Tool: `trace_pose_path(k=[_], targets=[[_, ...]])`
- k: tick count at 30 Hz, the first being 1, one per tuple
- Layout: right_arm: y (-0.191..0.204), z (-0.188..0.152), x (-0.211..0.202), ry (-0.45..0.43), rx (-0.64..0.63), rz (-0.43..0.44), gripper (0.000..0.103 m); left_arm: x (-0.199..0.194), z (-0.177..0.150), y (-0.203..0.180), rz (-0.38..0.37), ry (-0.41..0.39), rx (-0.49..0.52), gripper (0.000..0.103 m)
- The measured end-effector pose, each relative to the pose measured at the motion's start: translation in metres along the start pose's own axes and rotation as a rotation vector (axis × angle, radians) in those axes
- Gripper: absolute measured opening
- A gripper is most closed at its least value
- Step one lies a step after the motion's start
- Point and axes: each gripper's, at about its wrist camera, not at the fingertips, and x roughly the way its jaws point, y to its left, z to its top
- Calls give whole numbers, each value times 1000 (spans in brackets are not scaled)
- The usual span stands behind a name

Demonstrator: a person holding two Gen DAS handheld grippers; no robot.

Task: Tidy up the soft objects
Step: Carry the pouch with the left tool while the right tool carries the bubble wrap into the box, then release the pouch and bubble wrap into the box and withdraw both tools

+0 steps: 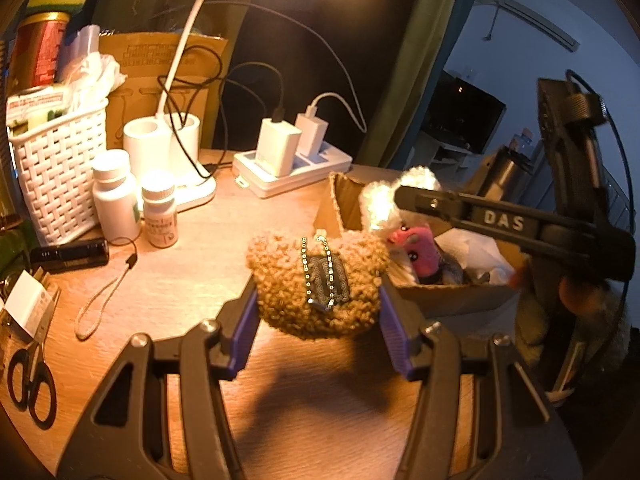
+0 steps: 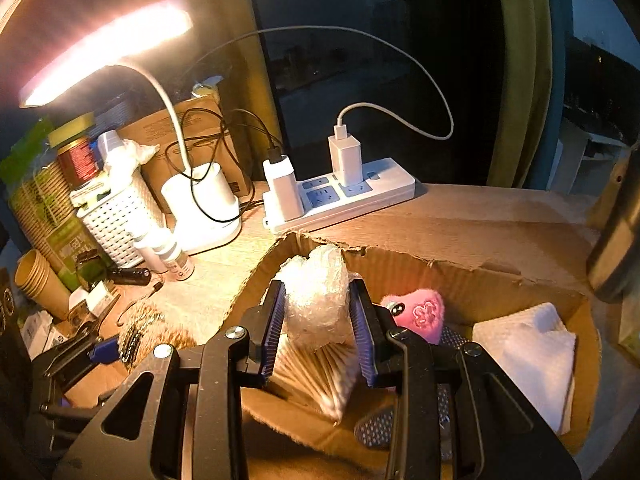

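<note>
My left gripper (image 1: 318,292) is shut on a brown fuzzy pouch (image 1: 288,280) with a beaded chain and a dark label, held just above the wooden table left of the cardboard box (image 1: 452,294). My right gripper (image 2: 318,284) is shut on a crumpled bubble-wrap packet (image 2: 316,300) with cotton swabs fanned at its lower end, over the box's (image 2: 440,276) left end. Inside the box lie a pink heart plush (image 2: 420,312), a folded white cloth (image 2: 532,352) and a grey dotted item (image 2: 376,428). The pouch (image 2: 160,330) also shows at lower left in the right wrist view.
Behind the box stand a white power strip (image 2: 360,196) with chargers and a lit desk lamp base (image 2: 208,216). To the left are a white basket (image 1: 60,176), two pill bottles (image 1: 116,196), a black torch (image 1: 72,254), scissors (image 1: 32,380) and paper cups (image 2: 40,284).
</note>
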Motion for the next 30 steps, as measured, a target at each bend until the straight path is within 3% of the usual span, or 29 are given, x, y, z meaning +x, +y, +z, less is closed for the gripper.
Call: trace_pose_path(k=[3, 6, 30], targets=[[-1, 1, 11, 28, 0, -15, 48, 2, 0, 1, 1, 4, -2, 56], [-2, -1, 11, 29, 1, -23, 50, 2, 0, 1, 5, 6, 0, 56], [-49, -29, -61, -74, 51, -60, 50, -9, 22, -53, 34, -44, 86, 56]])
